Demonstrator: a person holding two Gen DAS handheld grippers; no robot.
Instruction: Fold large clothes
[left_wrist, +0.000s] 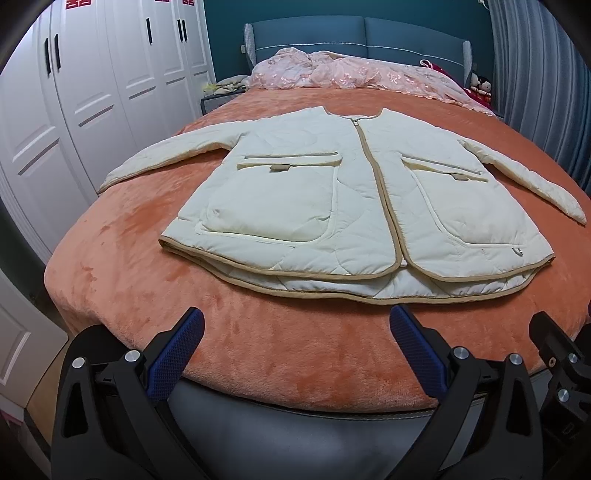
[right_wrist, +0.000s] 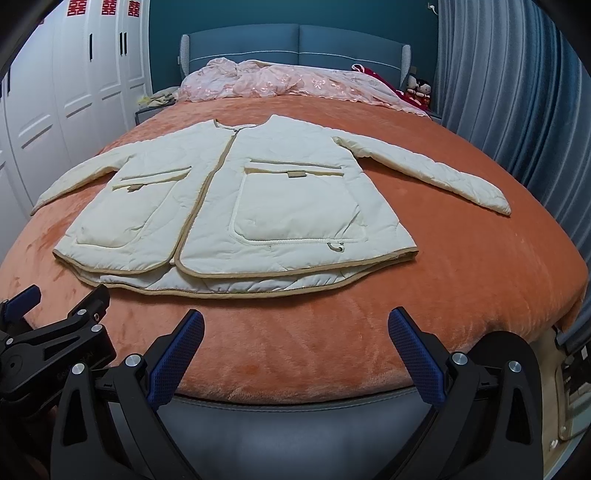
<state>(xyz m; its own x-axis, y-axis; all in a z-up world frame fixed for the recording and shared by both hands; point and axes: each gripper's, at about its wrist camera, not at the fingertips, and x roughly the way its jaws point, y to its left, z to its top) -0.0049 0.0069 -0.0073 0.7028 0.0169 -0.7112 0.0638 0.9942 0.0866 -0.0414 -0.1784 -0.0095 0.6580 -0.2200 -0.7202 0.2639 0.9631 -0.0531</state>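
Observation:
A cream quilted jacket (left_wrist: 347, 206) with tan trim lies flat and zipped, front up, on the orange bedspread (left_wrist: 221, 332), both sleeves spread out sideways. It also shows in the right wrist view (right_wrist: 236, 210). My left gripper (left_wrist: 295, 325) is open and empty, held over the foot of the bed, short of the jacket's hem. My right gripper (right_wrist: 295, 325) is open and empty too, just short of the hem. Part of the right gripper shows at the left wrist view's right edge (left_wrist: 554, 354); the left gripper shows at the right wrist view's left edge (right_wrist: 55, 332).
A pink bedcover (left_wrist: 351, 74) is bunched at the blue headboard (left_wrist: 354, 37). White wardrobes (left_wrist: 92, 92) stand to the left and blue curtains (right_wrist: 517, 92) to the right. Plush toys (right_wrist: 419, 90) sit by the headboard. The grey bed frame (left_wrist: 295, 435) lies below the grippers.

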